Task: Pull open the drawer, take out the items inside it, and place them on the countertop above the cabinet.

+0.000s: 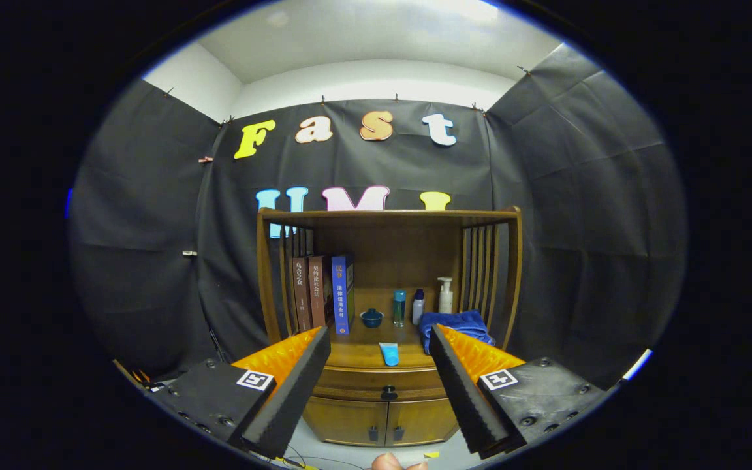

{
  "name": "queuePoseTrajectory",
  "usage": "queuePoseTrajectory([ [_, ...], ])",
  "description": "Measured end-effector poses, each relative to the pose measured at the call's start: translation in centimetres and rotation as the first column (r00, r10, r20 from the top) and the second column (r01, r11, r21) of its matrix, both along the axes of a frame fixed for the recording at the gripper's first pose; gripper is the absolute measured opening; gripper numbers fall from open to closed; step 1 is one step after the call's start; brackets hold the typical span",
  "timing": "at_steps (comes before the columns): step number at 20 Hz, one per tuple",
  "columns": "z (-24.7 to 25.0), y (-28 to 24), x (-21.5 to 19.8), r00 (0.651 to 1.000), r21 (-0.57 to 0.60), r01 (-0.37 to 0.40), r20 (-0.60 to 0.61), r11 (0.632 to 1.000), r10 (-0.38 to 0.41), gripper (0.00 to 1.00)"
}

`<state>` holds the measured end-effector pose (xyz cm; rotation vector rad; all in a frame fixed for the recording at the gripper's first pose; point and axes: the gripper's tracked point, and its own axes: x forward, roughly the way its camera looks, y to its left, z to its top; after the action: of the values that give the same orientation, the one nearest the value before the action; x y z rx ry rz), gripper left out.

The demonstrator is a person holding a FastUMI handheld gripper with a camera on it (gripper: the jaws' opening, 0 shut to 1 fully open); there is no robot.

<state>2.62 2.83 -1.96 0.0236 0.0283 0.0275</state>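
Observation:
A wooden cabinet (389,418) stands ahead of me against the booth wall. Its drawer (350,382) is closed, with a dark round knob (388,393) at its middle, and what lies inside is hidden. On the countertop (356,352) above the drawer lies a light blue tube (389,354). My gripper (379,339) is open, held back from the cabinet, with the drawer and the countertop seen between its two fingers and nothing held in them.
On the counter under a wooden shelf top stand three books (324,294), a small dark blue bowl (371,318), a teal bottle (400,307), a small white bottle (418,305) and a pump bottle (445,295). A folded blue towel (457,323) lies at the right. Two lower doors (382,421) are closed.

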Motion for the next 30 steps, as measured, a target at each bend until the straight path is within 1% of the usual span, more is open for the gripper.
queuePoseTrajectory([
  [2,1.0,0.6,-1.6,0.999,0.006,-0.03,0.016,1.0,0.03,0.99],
  [6,2.6,0.6,-3.3,0.998,-0.05,-0.032,0.05,0.998,0.034,0.99],
  [8,3.0,1.2,-3.9,0.998,-0.051,-0.041,0.055,0.998,0.044,0.99],
  [17,3.2,2.4,-4.7,0.996,-0.04,-0.06,0.063,0.997,0.062,0.99],
  [30,2.6,2.4,-4.9,0.998,-0.042,-0.049,0.048,0.998,0.051,0.99],
])
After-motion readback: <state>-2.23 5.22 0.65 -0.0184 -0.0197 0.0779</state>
